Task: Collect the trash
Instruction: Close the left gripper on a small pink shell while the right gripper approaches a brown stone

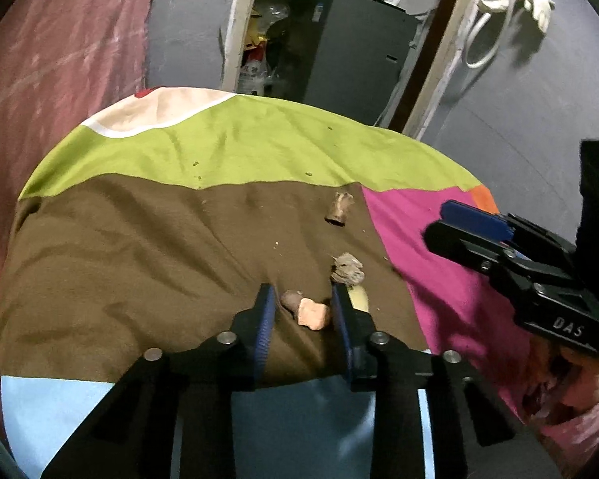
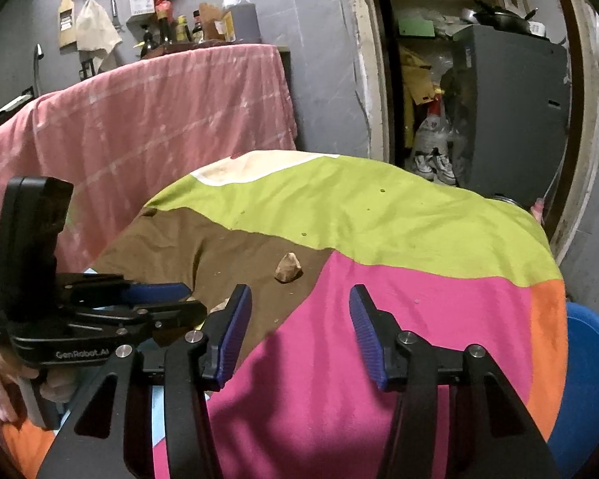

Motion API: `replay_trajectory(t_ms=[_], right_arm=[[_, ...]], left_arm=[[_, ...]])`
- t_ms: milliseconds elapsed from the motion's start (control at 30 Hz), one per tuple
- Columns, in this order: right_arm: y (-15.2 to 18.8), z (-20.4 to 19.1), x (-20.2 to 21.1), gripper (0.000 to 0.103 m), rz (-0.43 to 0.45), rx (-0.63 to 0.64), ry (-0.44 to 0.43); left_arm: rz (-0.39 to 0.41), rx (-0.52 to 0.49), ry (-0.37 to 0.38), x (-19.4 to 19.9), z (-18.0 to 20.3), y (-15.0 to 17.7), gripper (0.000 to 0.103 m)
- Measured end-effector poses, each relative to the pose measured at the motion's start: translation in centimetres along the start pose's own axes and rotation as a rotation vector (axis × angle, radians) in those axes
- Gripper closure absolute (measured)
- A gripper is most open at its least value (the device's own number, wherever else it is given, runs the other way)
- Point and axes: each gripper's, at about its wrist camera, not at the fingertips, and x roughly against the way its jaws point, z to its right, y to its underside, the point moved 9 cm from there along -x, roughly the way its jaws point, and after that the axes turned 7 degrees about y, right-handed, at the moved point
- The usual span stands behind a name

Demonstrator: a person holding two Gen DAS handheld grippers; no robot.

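Left gripper (image 1: 304, 299): blue ribbed pads on black fingers, set narrowly apart over the brown panel of a patchwork cloth (image 1: 139, 247). Between the pads lies an orange scrap (image 1: 314, 314) with a brown stub end; the scrap sits close against the right-hand pad, while a gap shows beside the left-hand pad, so a firm grip cannot be confirmed. Just beyond the pad tips rests a grey, ragged, fibrous scrap (image 1: 347, 267), and farther off a short tan, tube-like piece (image 1: 339, 208). Small crumbs dot the brown and green panels.

Right gripper (image 2: 299, 299): same ribbed blue pads, standing moderately wide apart above the smooth magenta panel of the cloth, with nothing between them and nothing touched. The tan piece lies ahead of it on the brown panel. A blue, rounded plastic tub (image 2: 587, 379) sits beyond the cloth's orange edge, at far right.
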Motion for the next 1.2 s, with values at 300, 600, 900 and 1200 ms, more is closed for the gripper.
replay_trajectory(t_ms=[300,600,900,1200], right_arm=[[0.6,-1.4,-1.3,0.055,-0.053,0.022,-0.026],[1.0,-2.7,-2.4,0.057,-0.096,0.048,-0.037],[1.2,-4.7,-4.5,0.062,-0.166,0.070,-0.103],[1.5,-5.7,-5.0,0.084,-0.190,0.075,-0.138]], left_arm=[[0.031,0.032,-0.020,0.5,-1.1,-0.3,0.103],[0.044,0.113,0.033,1.6,-2.6,-0.2,0.103],[0.060,0.147,0.017,2.5,-3.3,0.2,0.103],[0.074,0.129,0.048,2.7,-3.0,-0.1,0.103]])
